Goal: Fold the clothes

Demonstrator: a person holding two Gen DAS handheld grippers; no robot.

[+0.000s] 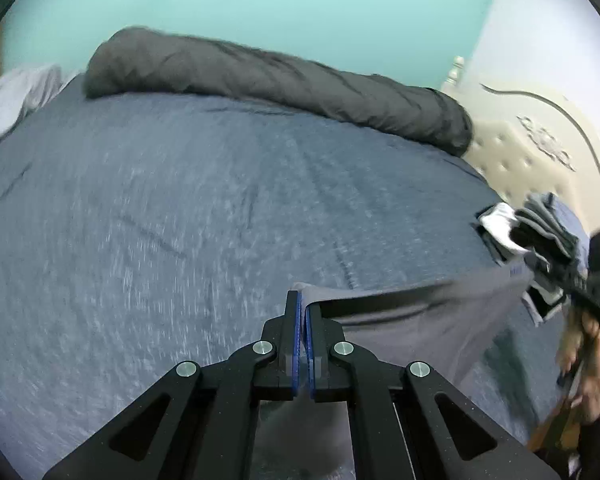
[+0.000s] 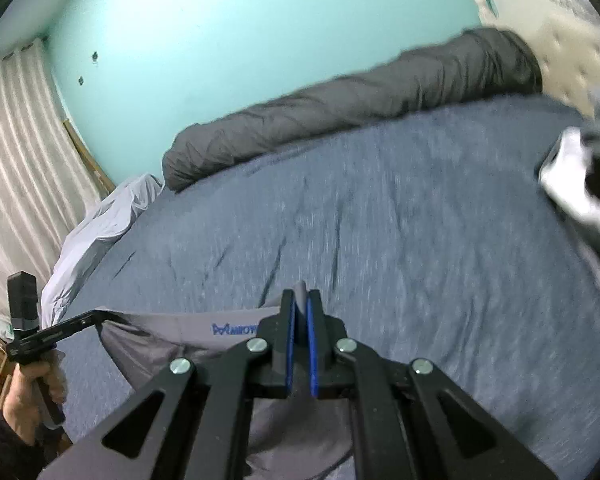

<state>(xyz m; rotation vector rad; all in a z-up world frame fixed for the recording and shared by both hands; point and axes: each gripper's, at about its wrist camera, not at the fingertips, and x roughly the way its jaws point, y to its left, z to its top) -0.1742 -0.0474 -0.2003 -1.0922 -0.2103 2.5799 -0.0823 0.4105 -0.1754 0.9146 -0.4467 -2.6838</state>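
Gripping grey garment (image 2: pixel 188 332) taut above bed (image 1: pixel 160 208): left tool (image 1: pixel 303 304) clamped, right tool (image 2: pixel 301 308) clamped.

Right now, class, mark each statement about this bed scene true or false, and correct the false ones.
1. Both grippers pinch the grey garment. True.
2. The left gripper is open. False: it is shut on the cloth.
3. The garment lies flat on the bed. False: it is held stretched between the left gripper and the right gripper.
4. A dark rolled blanket lies along the bed's far edge. True.
5. The wall is red. False: turquoise.
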